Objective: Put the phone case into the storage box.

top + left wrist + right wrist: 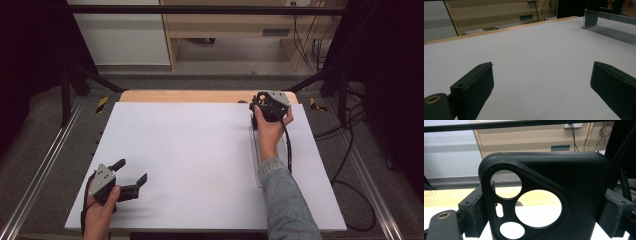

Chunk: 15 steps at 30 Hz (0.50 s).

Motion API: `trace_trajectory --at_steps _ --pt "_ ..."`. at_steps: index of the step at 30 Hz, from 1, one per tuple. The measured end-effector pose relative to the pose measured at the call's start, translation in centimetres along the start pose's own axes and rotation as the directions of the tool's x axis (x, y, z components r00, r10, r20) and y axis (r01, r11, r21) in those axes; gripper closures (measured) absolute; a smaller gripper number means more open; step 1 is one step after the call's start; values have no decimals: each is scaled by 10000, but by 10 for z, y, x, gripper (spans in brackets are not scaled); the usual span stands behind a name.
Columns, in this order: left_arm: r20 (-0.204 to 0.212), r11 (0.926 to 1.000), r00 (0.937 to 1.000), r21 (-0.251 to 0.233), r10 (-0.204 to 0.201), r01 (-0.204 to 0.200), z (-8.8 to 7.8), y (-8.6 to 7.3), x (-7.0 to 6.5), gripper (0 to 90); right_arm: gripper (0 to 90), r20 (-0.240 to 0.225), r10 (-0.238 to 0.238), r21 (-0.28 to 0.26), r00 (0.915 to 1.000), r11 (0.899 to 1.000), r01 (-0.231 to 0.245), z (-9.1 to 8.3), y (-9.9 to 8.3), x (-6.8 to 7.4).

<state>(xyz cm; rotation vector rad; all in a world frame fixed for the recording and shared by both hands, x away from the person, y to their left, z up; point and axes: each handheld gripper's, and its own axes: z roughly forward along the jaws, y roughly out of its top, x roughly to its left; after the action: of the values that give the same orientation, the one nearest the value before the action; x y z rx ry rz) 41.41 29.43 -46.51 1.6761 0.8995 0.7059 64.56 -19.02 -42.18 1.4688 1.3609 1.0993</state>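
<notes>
A: Phone case (574,195), black, with round camera cut-outs. In the right gripper view it stands upright across the middle of the frame, clamped between the two black jaws, one pad pressing each long edge.

B: And from above?

A: In the high view the right gripper (270,107) sits in the upper right of the frame, at the far edge of the white table (200,150). The case itself is too small and dark there to pick out from the gripper. A hand (270,131) in a denim sleeve (285,200) holds that gripper.

B: What about the other one?

A: The left gripper (134,176) is in the lower left of the high view, low over the table, held by the other hand (100,210). Its jaws are spread wide with nothing between them; the left gripper view has only bare white surface in the gap.

B: Anything else on the table?

A: A clear plastic stand (609,27) in the upper right of the left gripper view. In the high view it lies on the right side of the table, under the right forearm. Whether the case touches it, I cannot tell.
</notes>
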Motion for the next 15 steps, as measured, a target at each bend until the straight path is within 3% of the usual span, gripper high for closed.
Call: trace_trajectory --at_steps 15 --pt "13 10000 10000 1 -19 19 0 0 -1 49 130 -109 -422 96 9990 9991 423 0 -1 5"
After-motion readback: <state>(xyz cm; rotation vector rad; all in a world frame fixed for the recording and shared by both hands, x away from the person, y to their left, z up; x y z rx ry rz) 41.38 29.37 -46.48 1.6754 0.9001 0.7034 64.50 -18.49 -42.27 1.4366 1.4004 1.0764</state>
